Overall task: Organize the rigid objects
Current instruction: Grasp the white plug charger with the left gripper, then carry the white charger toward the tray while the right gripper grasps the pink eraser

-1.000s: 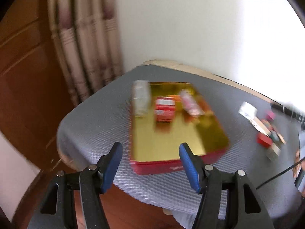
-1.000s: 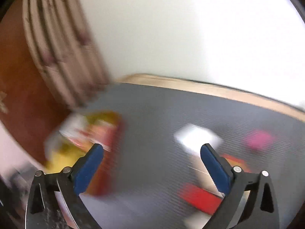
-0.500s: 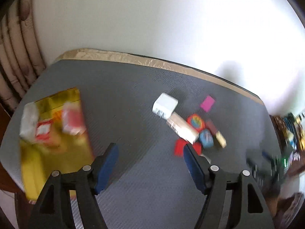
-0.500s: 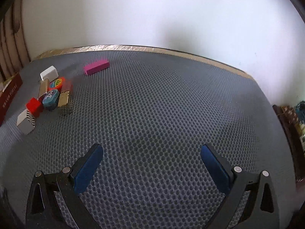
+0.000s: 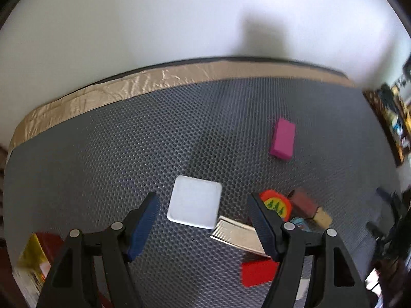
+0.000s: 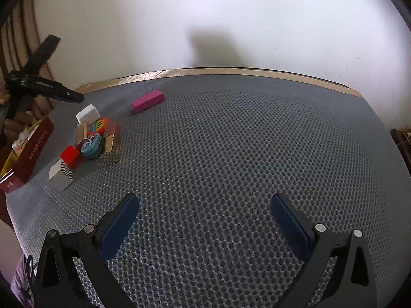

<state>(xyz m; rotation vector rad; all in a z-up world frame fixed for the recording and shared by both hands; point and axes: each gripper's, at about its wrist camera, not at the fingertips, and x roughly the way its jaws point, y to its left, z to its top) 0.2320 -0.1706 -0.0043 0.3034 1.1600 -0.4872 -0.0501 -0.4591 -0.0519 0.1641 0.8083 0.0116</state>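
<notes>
My left gripper (image 5: 203,197) is open and points steeply down over a white square block (image 5: 194,201), which lies between its fingers without touching them. To the right of that block is a cluster: a long beige block (image 5: 236,233), a round orange piece (image 5: 276,204), a brown block (image 5: 303,202) and a red block (image 5: 258,269). A magenta block (image 5: 282,138) lies apart, farther back. My right gripper (image 6: 205,202) is open over bare mat, empty. In its view, the cluster (image 6: 91,143) lies far left, with the left gripper (image 6: 66,96) above it.
A grey mesh mat (image 6: 231,141) covers the table, with a tan taped edge (image 5: 128,87) along the white wall. A red box with a gold inside (image 6: 33,148) sits left of the cluster and holds several items. A striped white block (image 6: 60,175) lies nearest the front.
My left gripper has swung from the red box to above the white block, and its jaws stand wider. The right gripper swept right over bare mat, then stayed nearly still.
</notes>
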